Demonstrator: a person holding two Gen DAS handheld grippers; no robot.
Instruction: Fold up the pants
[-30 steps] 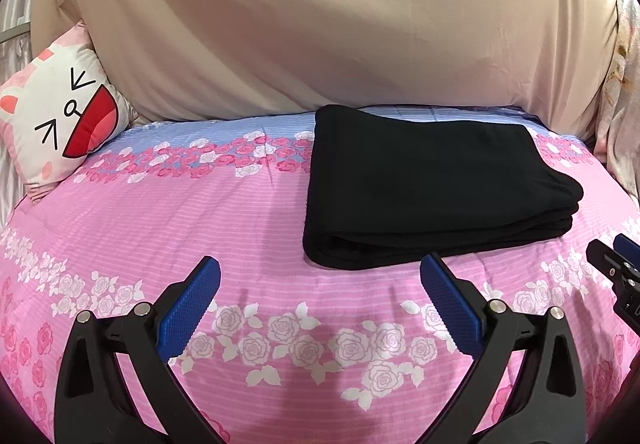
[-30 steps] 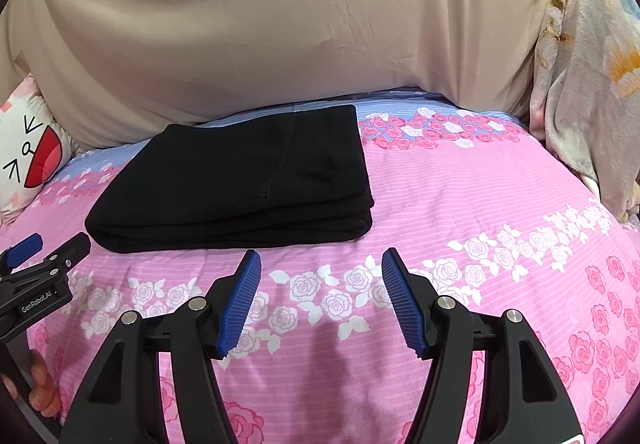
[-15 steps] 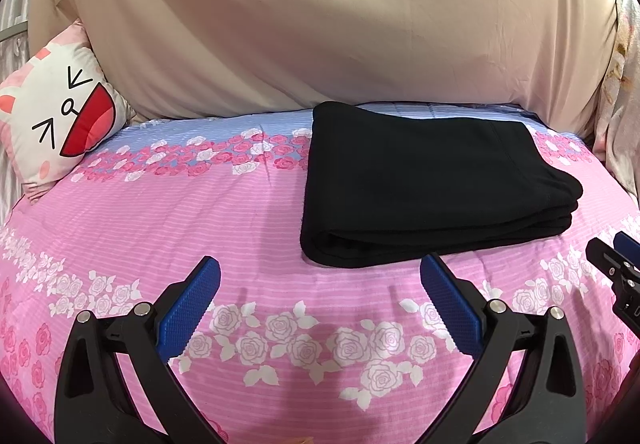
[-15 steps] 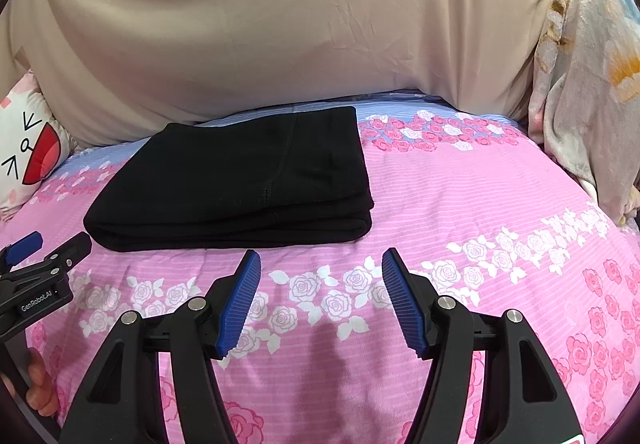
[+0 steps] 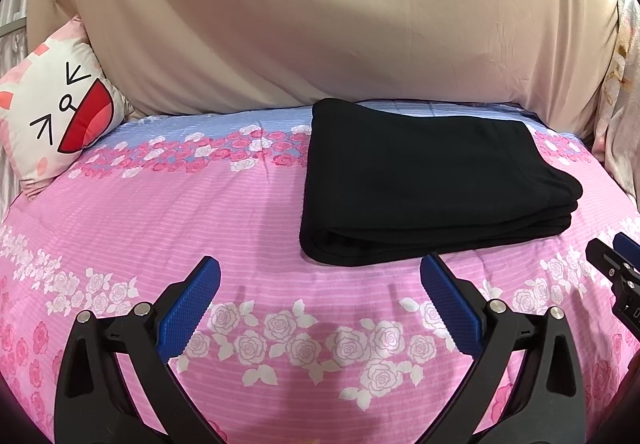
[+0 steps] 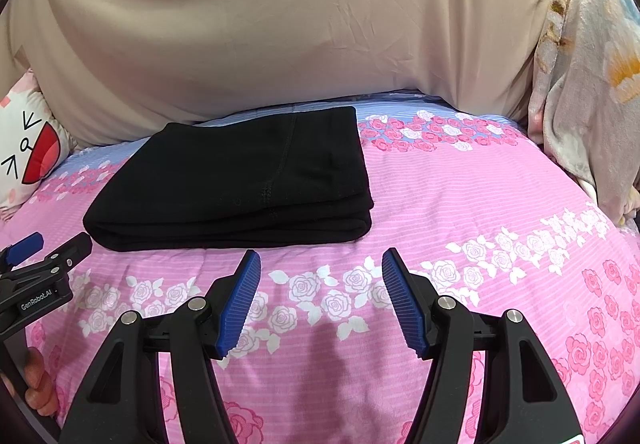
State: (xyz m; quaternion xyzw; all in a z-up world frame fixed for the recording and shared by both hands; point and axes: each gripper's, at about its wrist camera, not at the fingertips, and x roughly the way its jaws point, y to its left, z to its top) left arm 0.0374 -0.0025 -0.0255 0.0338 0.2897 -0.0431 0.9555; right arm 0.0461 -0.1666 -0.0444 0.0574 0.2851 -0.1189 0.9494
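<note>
Black knit pants are lying folded in a flat layered rectangle near the far edge of the pink rose-print bedsheet. Left gripper and right gripper are hovering with ribbed blue jaws released, gripping nothing.

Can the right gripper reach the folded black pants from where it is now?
Probably yes. The right gripper is open and just short of the pants, with only bare bedspread between them. Nothing blocks the way.

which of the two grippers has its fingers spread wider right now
The left gripper: its blue fingers stand far apart, while the right gripper shows a clearly narrower gap. Both are open and empty.
</note>
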